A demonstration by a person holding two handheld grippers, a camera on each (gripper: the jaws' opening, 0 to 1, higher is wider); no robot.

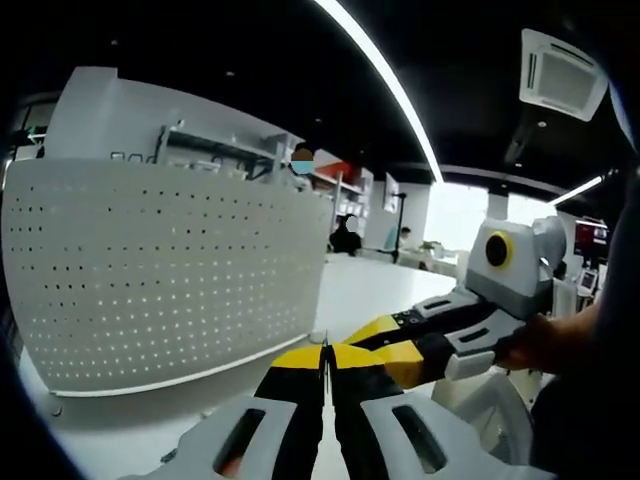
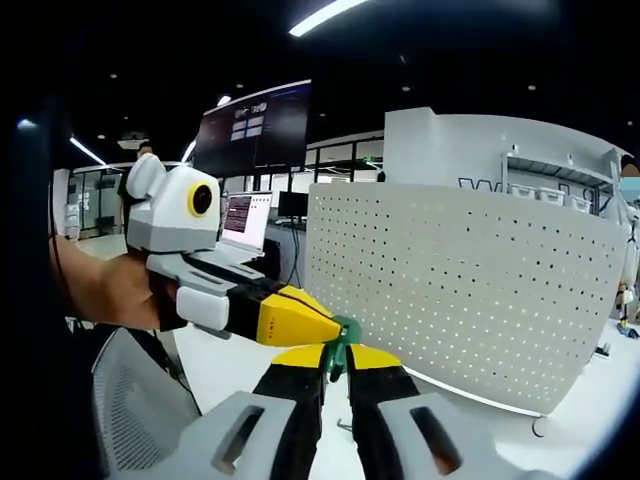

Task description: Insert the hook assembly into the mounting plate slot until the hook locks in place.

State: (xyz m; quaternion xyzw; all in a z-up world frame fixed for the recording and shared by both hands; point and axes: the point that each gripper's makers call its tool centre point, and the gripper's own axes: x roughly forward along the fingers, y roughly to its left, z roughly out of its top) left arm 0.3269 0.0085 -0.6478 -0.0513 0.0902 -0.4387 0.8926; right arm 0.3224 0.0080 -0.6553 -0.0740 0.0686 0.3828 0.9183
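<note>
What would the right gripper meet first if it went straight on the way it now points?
Probably the white perforated pegboard panel, which stands ahead of the right gripper holding a small green hook; depth is unclear.

A: The green hook point(image 2: 345, 352) is mostly hidden between the yellow fingers point(image 2: 300, 357) in the right gripper view. Can you tell its shape?

B: No, only a small green piece shows. The perforated plate point(image 1: 160, 270) is cut off at the left in the left gripper view, and its lower edge is hidden behind the fingers point(image 1: 296, 358).
</note>
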